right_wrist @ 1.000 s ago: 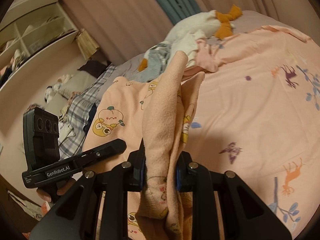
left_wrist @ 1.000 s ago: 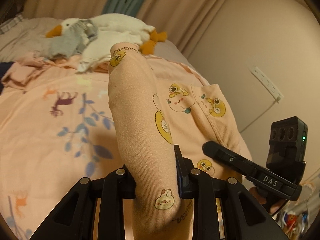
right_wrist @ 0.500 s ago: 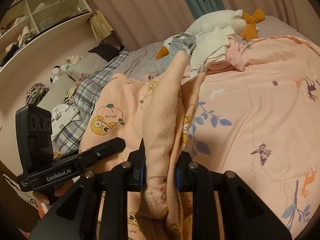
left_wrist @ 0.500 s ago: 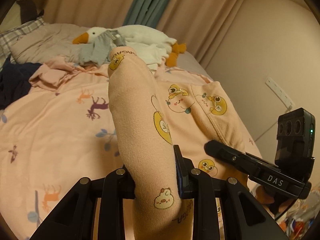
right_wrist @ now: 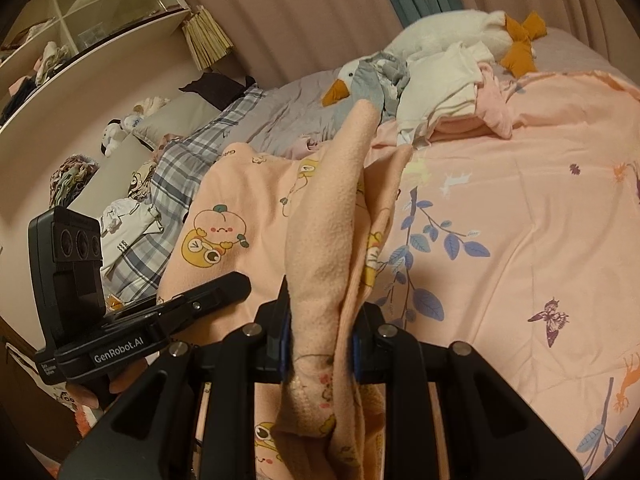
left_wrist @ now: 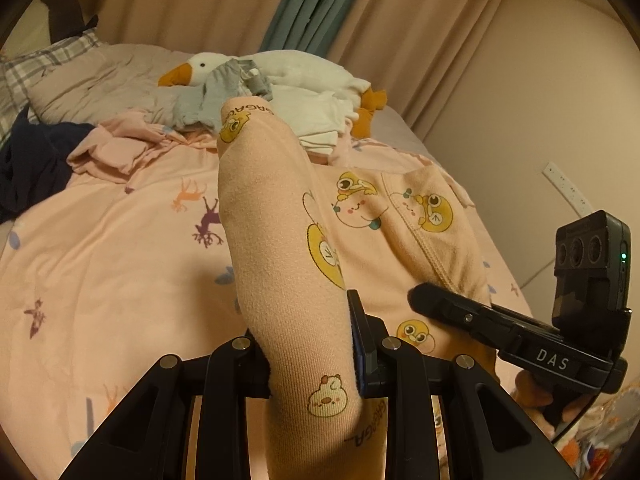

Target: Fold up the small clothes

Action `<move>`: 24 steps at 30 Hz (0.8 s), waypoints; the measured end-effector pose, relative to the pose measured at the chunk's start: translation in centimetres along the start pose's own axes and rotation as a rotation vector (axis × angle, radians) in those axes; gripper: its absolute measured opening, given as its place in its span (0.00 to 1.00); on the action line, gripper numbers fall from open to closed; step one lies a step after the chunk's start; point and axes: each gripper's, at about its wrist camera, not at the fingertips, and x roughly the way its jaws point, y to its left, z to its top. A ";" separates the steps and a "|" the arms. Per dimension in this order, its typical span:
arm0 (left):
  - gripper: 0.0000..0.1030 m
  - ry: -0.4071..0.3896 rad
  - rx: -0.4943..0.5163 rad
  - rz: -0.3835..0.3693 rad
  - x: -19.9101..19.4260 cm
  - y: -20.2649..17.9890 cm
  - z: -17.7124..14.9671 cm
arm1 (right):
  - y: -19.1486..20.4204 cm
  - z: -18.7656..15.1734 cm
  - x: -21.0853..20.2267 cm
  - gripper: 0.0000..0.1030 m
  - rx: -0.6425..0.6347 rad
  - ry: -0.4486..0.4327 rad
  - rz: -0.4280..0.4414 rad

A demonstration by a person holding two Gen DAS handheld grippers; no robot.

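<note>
One peach cartoon-print garment (left_wrist: 288,240), two grippers, left gripper (left_wrist: 308,344) and right gripper (right_wrist: 320,336), one plush goose (left_wrist: 280,68), one pink printed bedsheet (right_wrist: 520,220), one plaid pillow (right_wrist: 188,168), one wall shelf (right_wrist: 80,28)

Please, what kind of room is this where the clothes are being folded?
Most likely a bedroom at home. The work happens on a bed with a pink printed duvet, a plush goose lies near the curtains, and pillows sit below a wall shelf.

Home bedroom: bed (right_wrist: 520,208), plush goose (left_wrist: 280,70), curtains (left_wrist: 360,12)
</note>
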 end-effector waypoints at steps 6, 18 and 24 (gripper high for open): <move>0.25 0.029 0.000 -0.004 2.3 0.9 0.7 | -1.3 0.5 1.6 0.23 0.020 0.012 -0.009; 0.25 0.102 0.006 -0.009 9.3 2.3 1.4 | -6.2 1.6 6.1 0.23 0.092 0.064 -0.062; 0.25 0.129 0.031 0.029 11.7 2.6 0.6 | -8.9 1.5 8.4 0.23 0.127 0.105 -0.076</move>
